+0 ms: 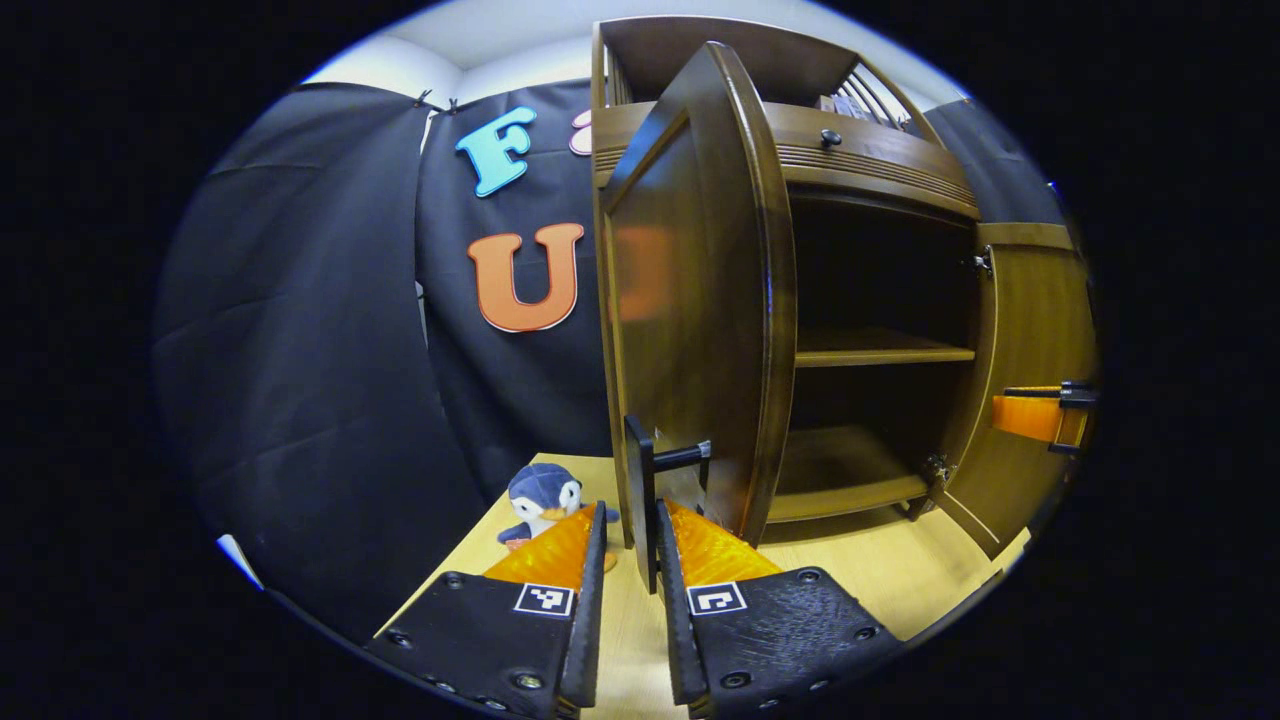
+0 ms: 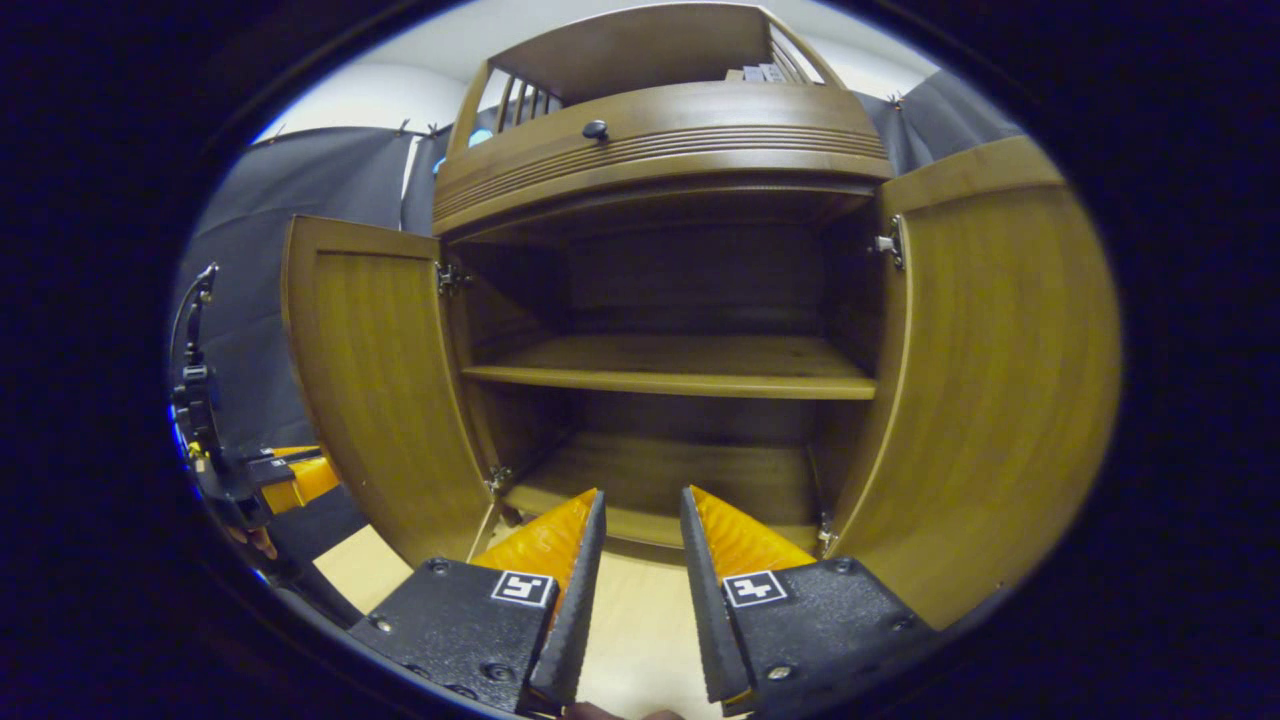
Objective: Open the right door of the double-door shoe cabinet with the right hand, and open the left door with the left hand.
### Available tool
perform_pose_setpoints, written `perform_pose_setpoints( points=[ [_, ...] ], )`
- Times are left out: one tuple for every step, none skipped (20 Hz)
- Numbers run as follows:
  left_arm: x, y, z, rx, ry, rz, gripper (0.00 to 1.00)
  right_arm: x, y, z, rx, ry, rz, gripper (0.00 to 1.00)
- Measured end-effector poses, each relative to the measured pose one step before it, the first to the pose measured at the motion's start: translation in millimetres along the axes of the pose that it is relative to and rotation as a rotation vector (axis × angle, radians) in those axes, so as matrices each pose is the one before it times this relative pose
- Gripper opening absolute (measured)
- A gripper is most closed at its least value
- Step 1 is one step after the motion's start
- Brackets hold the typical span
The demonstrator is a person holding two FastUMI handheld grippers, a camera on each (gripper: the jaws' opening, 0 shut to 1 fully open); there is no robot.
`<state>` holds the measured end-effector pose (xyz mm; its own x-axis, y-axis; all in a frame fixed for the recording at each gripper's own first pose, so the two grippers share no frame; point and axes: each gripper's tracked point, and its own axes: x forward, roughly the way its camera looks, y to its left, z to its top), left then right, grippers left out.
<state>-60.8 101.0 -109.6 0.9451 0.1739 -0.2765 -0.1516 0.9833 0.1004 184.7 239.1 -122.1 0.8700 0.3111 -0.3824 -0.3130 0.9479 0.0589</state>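
Observation:
The brown wooden shoe cabinet [image 2: 660, 150] has both doors swung wide. In the left gripper view the left door [image 1: 690, 300] stands edge-on, and its dark bar handle [image 1: 640, 480] sits between the fingers of my left gripper [image 1: 631, 510]; it lies close to the right finger, with a sliver of floor showing on the left side. The right door [image 2: 990, 380] is open at the right of the right gripper view. My right gripper [image 2: 643, 495] faces the cabinet's interior with a narrow gap and nothing between its fingers. It also appears by the right door [image 1: 1030, 300] as right gripper [image 1: 1040, 415].
A blue penguin plush [image 1: 545, 495] sits on the light wood floor [image 1: 880, 570] left of the left door. Inside, a middle shelf [image 2: 680, 370] is bare. A drawer knob [image 2: 595, 130] sits above the doors. The left gripper [image 2: 290, 480] and a hand show beside the left door [image 2: 370, 380].

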Motion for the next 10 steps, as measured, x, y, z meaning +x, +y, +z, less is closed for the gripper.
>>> perform_pose_setpoints(
  points=[
    [1.69, 5.37, -3.55, -0.01799, 0.01097, 0.00433, 0.27, 0.92, 3.67, 1.5, -0.00271, -0.00334, 0.01055, 0.48],
    [0.09, 7.34, -4.27, -0.02532, 0.00795, 0.01072, 0.27, 0.85, 3.3, 1.09, -0.00304, -0.00555, 0.00682, 0.48],
    [0.17, 5.77, -0.6, -0.02832, 0.00395, 0.0036, 0.27, 0.72, 2.13, 0.92, -0.00492, -0.00556, 0.00345, 0.48],
    [0.45, 4.96, -1.06, -0.02686, 0.00378, 0.00139, 0.27, 0.67, 1.49, 1.23, -0.0035, -0.0073, 0.0027, 0.48],
    [-2.43, 5.97, -0.86, -0.0134, -0.00169, 0.01093, 0.27, 1.42, 1.55, 0.81, -0.00152, -0.0043, 0.00201, 0.49],
    [3.65, 7.32, -0.72, -0.00437, 0.00249, 0.01234, 0.36, 0.73, 1.72, -0.41, -0.00122, -0.00093, 0.00093, 0.48],
    [-1.07, 5.19, -0.76, -0.00826, 0.00131, 0.00453, 0.21, 1.03, 0.7, 0.64, -0.00156, 0.001, -0.00248, 0.48],
    [-0.54, 4.15, 0.96, -0.01496, 0.00117, -0.00323, 0.22, 1.42, 1.16, -0.28, -0.00026, 0.00006, 0.00052, 0.49],
    [-1.27, 2.43, 0.57, -0.00967, 0.00247, -0.00094, 0.22, 1.55, 0.51, -0.18, -0.0008, 0.00087, -0.00461, 0.48],
    [-0.61, 2.07, 0.01, -0.00059, -0.00096, -0.0017, 0.22, 0.49, 1.25, 0.09, 0.00042, -0.00065, 0.00152, 0.48]
  ],
)
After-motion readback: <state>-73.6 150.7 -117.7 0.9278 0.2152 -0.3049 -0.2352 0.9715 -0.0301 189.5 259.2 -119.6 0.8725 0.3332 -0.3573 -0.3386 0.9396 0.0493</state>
